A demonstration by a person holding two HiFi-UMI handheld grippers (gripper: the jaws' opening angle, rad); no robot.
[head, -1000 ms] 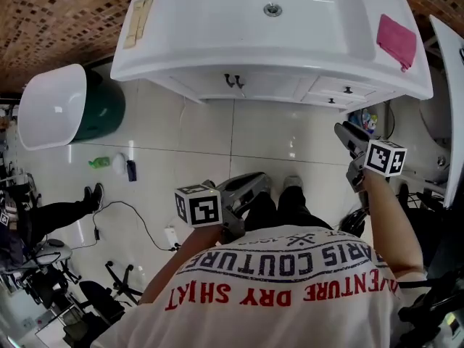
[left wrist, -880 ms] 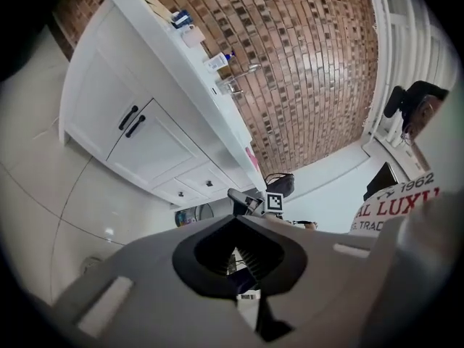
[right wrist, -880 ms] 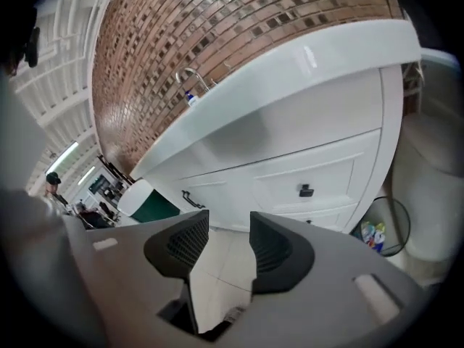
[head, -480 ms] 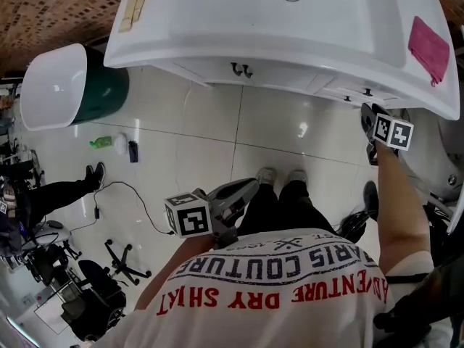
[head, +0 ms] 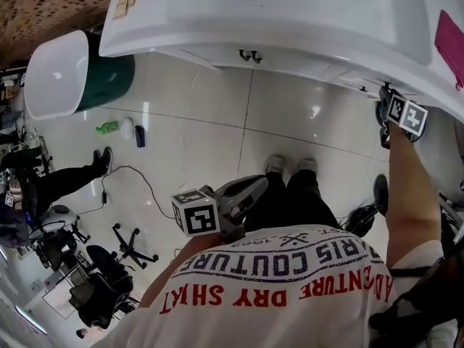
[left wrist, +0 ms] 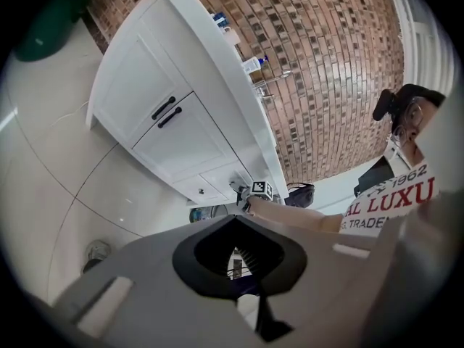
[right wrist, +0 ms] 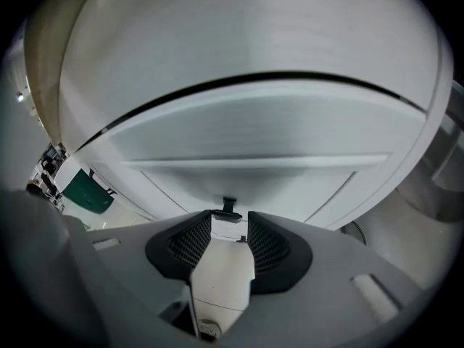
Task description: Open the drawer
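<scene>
Right end of the vanity [head: 217, 38], just under its overhanging rim: my right gripper [right wrist: 229, 220] is nose-up to the drawer front [right wrist: 290, 183]. Its jaws are closing but not yet on anything. The knob [right wrist: 228, 210] sits at the mouth between the two tips, with neither pad touching it.

My left gripper [head: 255, 185] hangs well back from the vanity, near my waist, with its tips together and nothing in them. It has no part in this step.

To do it well:
- Get the pads past the knob's cap and around its stem before they close, or a grip on the cap edge alone may slip.
- Keep the knob centred, as it looks slightly left of the gap's middle.
- Pull straight out from the vanity face, square to the drawer, because a slanted pull would likely bind it.
- Watch the rim above — there is little headroom for the marker cube.

Materials:
- The drawer front is white painted and satin-smooth, a flat recessed panel in a raised frame. The drawer looks fully shut.
- The knob is small, dark and probably metal, a flat cap on a short stem.
- The pads [right wrist: 190, 241] are black and cross-hatched, so they should bite well.
- The vanity top is glossy white with a rounded edge.
- The floor [head: 217, 143] in front of the vanity is pale, shiny tile
</scene>
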